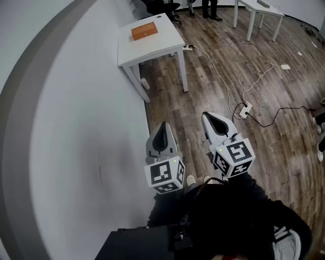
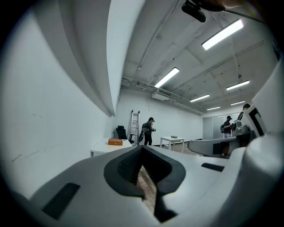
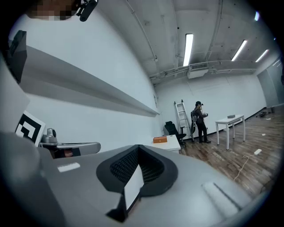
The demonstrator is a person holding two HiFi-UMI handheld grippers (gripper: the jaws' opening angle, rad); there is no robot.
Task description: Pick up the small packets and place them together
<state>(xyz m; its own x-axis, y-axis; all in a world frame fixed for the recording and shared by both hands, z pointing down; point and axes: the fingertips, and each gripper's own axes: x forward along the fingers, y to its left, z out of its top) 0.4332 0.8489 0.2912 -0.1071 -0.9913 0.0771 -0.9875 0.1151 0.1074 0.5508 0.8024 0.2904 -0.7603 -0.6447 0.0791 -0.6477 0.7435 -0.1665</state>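
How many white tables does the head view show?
2: one white table by the wall, holding an orange box; a second table at the top right, partly cut off. More may be out of frame.

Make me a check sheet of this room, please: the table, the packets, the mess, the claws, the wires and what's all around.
Surface: white table stands against the wall, some way ahead.
Job's things: nothing seen.
Clutter: one orange box lies on the table.
Grippers: left claw and right claw are both shut with nothing between the jaws, held level above the floor.
Cables: a white cable runs across the wooden floor to a power strip; a black cable lies beside it.
Surroundings: white wall on the left; a ladder and a standing person at the far end.
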